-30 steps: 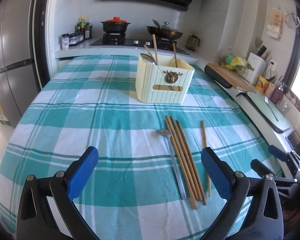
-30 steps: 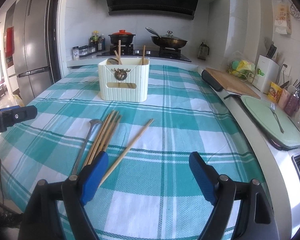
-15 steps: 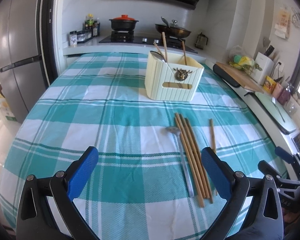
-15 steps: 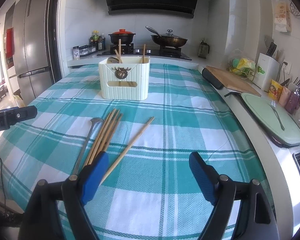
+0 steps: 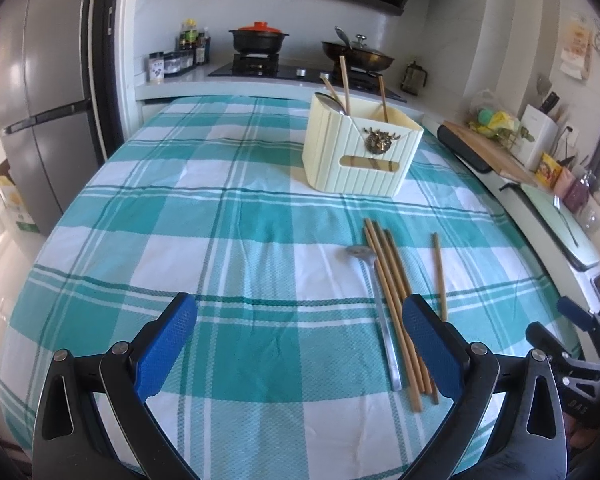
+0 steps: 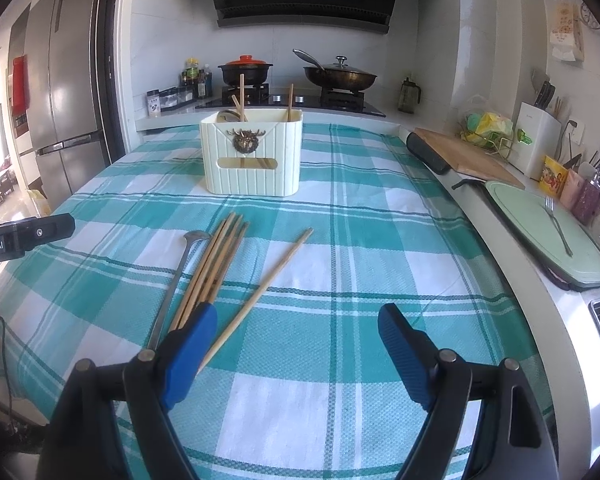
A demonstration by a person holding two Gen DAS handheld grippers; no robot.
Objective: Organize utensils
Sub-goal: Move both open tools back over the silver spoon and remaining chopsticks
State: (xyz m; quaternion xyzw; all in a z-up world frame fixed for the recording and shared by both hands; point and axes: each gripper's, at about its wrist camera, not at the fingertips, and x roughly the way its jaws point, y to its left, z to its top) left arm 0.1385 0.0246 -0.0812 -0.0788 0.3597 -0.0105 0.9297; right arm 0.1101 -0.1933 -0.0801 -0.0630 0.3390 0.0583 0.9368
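Observation:
A cream utensil holder (image 5: pixel 360 156) (image 6: pixel 252 156) stands on the teal checked tablecloth with chopsticks and a spoon in it. In front of it lie a metal spoon (image 5: pixel 380 308) (image 6: pixel 172 284), a bundle of wooden chopsticks (image 5: pixel 392 292) (image 6: pixel 216 268) and a single chopstick (image 5: pixel 439 276) (image 6: pixel 268 284). My left gripper (image 5: pixel 300 340) is open and empty above the cloth, left of the utensils. My right gripper (image 6: pixel 298 340) is open and empty, its left finger over the near ends of the chopsticks.
A stove with a black pot (image 6: pixel 245 74) and a wok (image 6: pixel 340 76) stands behind the table. A counter on the right holds a cutting board (image 6: pixel 464 156), a green tray with a fork (image 6: pixel 552 232) and a knife block (image 6: pixel 538 140). A fridge (image 5: pixel 40 120) stands at left.
The left gripper has drifted back and to the left, so the holder and utensils sit further right in its view. The right gripper has barely moved. Both stay open.

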